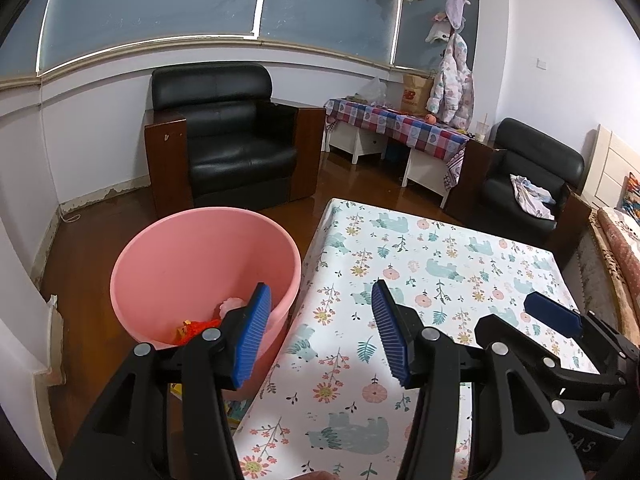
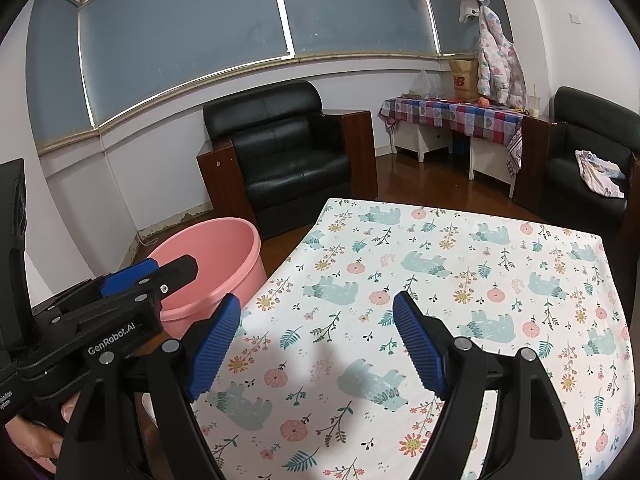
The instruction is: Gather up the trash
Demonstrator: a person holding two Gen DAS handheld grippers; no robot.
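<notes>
Left claw (image 1: 320, 320), left wrist view: released, jaws wide apart, nothing between the blue pads (image 1: 256, 332). It hangs over the gap between the pink tub (image 1: 168, 264) and the table edge, left pad above the tub's rim, right pad above the flowered tablecloth (image 1: 440, 248). Right claw (image 1: 556, 316) shows at the right edge over the cloth; from here I cannot tell its gap.

Tub sits on the floor just beside the table. Inside, at the bottom: red-orange wrapper trash (image 1: 196, 328) and a pale pink wad (image 1: 232, 305). Part of the bottom is hidden by the pad.

Right wrist view: right claw (image 2: 316, 332) released too, jaws spread, empty, above the tablecloth (image 2: 500, 264). Left claw (image 2: 148, 276) sits at the left with a hand (image 2: 44, 436) on its grip, beside the tub (image 2: 224, 248). Tub contents not visible from this angle.

No trash visible on the cloth in either view, so the collecting looks done or near done, judging by the tub.

Risks:
- Left claw is low and close to the tub rim; a sideways swing could knock or tip the tub and spill it.
- Both claws are near each other; crossing paths could clash them.
- A pad dragging on the cloth could pull it off the table.
</notes>
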